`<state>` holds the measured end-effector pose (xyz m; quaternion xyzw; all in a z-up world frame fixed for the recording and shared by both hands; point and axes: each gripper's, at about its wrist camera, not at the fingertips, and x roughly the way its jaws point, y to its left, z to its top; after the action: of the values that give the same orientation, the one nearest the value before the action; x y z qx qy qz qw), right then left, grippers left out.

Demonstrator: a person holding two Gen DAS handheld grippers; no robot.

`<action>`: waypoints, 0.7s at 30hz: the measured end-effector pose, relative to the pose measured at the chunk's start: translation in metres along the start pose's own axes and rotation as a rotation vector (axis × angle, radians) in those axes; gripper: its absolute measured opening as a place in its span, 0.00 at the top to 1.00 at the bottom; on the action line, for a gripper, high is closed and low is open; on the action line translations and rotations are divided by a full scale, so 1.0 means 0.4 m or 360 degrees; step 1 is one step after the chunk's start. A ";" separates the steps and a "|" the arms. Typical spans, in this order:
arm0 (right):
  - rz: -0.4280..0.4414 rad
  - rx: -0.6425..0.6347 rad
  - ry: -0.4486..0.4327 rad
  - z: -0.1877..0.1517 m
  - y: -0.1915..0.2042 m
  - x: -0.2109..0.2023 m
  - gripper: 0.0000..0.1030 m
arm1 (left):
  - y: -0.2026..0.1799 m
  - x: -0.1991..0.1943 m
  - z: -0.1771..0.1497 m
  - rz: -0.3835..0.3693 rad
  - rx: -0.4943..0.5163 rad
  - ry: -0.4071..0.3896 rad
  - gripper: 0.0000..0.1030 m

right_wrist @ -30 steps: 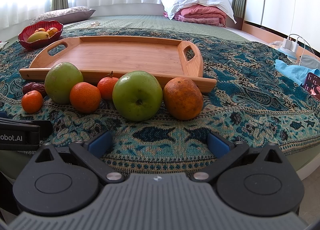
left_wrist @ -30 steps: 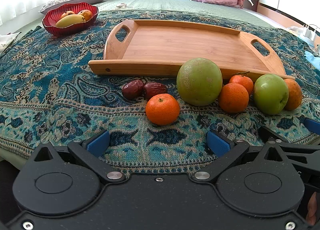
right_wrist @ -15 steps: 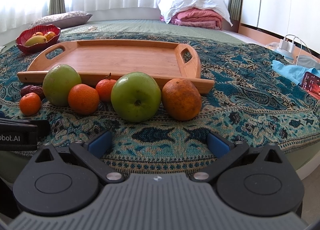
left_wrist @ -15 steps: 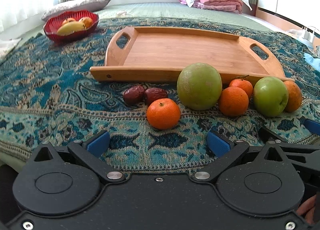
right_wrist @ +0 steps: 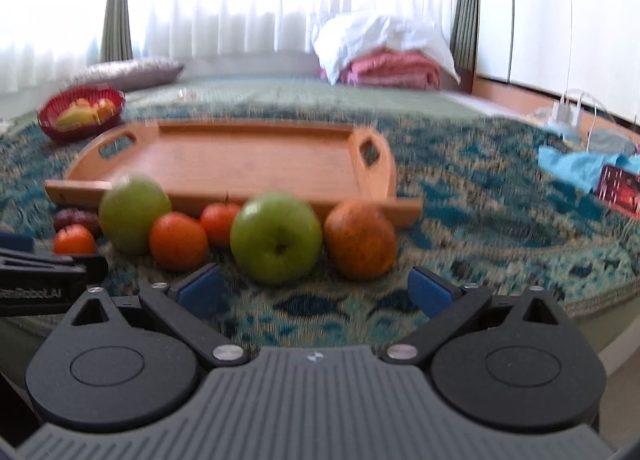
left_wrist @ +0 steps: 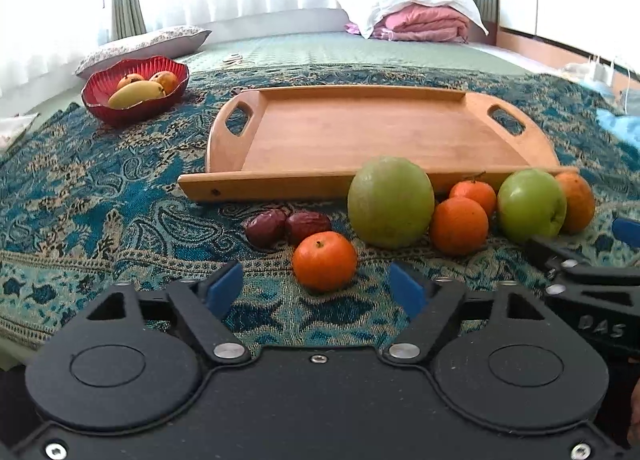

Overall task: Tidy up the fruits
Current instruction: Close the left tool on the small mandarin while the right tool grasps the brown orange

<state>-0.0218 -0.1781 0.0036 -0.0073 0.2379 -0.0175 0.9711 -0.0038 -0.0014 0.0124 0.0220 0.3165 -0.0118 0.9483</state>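
A row of fruit lies on the patterned blanket in front of an empty wooden tray [left_wrist: 360,131]: two dark dates [left_wrist: 286,225], a small mandarin [left_wrist: 324,260], a large green fruit [left_wrist: 390,201], two more mandarins [left_wrist: 458,225], a green apple [left_wrist: 530,205] and an orange [left_wrist: 576,201]. My left gripper [left_wrist: 316,292] is open, its blue pads either side of the small mandarin, just short of it. My right gripper [right_wrist: 314,292] is open, just before the green apple [right_wrist: 276,238] and orange [right_wrist: 360,238]. The tray [right_wrist: 240,157] shows beyond.
A red bowl [left_wrist: 134,93] with a mango and other fruit stands at the far left. Pillows and folded bedding [left_wrist: 416,21] lie at the back. A blue cloth [right_wrist: 576,163] and a charger with cables lie at the right. The blanket's edge is just below both grippers.
Both grippers have moved forward toward the fruit, which now looks larger and closer. The right wrist view is blurred by motion. No fruit has moved.
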 end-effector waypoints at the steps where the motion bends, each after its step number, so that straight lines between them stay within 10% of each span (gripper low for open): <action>1: 0.0005 -0.0003 -0.0029 0.006 -0.004 -0.008 0.01 | 0.004 -0.001 0.001 -0.0010 -0.0019 0.0002 0.34; 5: -0.0058 -0.0059 0.0001 0.030 -0.014 -0.014 0.18 | 0.010 -0.008 0.001 -0.0038 -0.0046 -0.0004 0.54; 13: -0.0197 0.0011 0.0119 0.030 -0.080 0.010 0.42 | 0.009 -0.004 -0.003 -0.0047 -0.0042 0.0005 0.60; 21: 0.0080 -0.0032 0.0144 0.048 -0.100 0.075 0.44 | 0.006 0.003 -0.002 -0.0049 -0.0048 0.0022 0.60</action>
<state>0.0127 -0.2193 0.0076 -0.0102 0.2817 0.0090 0.9594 -0.0033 0.0010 0.0111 0.0029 0.3237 -0.0215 0.9459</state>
